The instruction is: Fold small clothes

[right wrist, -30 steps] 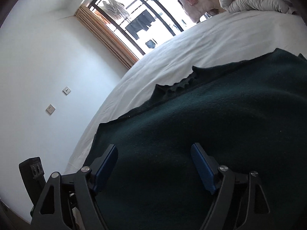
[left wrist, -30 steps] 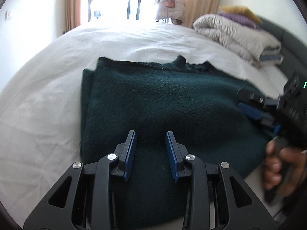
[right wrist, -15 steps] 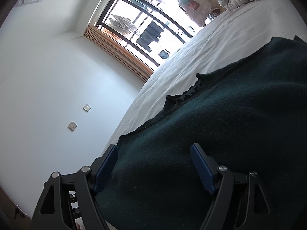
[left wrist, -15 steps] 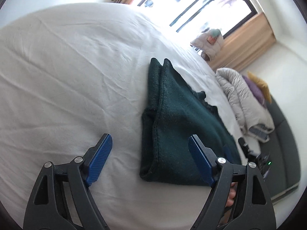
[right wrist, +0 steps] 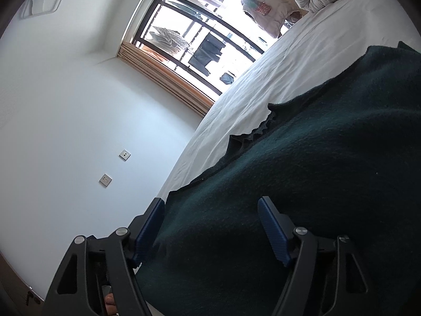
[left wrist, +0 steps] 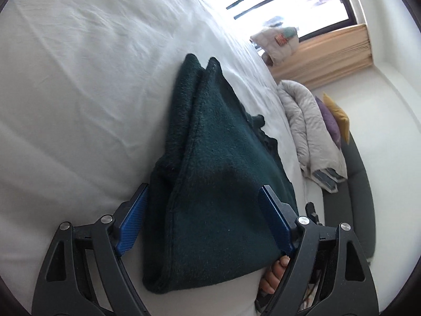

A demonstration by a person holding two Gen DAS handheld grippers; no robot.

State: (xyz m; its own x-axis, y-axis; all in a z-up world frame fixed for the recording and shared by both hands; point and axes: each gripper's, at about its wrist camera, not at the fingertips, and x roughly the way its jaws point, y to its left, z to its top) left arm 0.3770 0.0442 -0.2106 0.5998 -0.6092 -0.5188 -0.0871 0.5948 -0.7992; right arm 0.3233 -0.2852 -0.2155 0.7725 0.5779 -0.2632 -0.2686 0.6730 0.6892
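Observation:
A dark green knit garment (left wrist: 210,173) lies folded on the white bed sheet (left wrist: 79,92); its layered edge faces the left wrist view. My left gripper (left wrist: 205,218) is open, its blue pads either side of the garment's near edge, one pad on the sheet side, one over the cloth. My right gripper (right wrist: 210,229) is open too, its jaws wide over the garment (right wrist: 315,184), whose ribbed collar (right wrist: 252,134) shows at the far edge. Neither gripper holds the cloth.
A rolled grey duvet (left wrist: 310,131) with purple and yellow pillows (left wrist: 334,115) lies at the head of the bed. A window with curtains (right wrist: 200,42) is beyond the bed's far side. A white wall (right wrist: 79,121) with switch plates stands beside the bed.
My left gripper has opened wide, swung out to the garment's side edge and then closed in, so the cloth edge now sits between its pads. The right gripper stayed open and tilted slightly.

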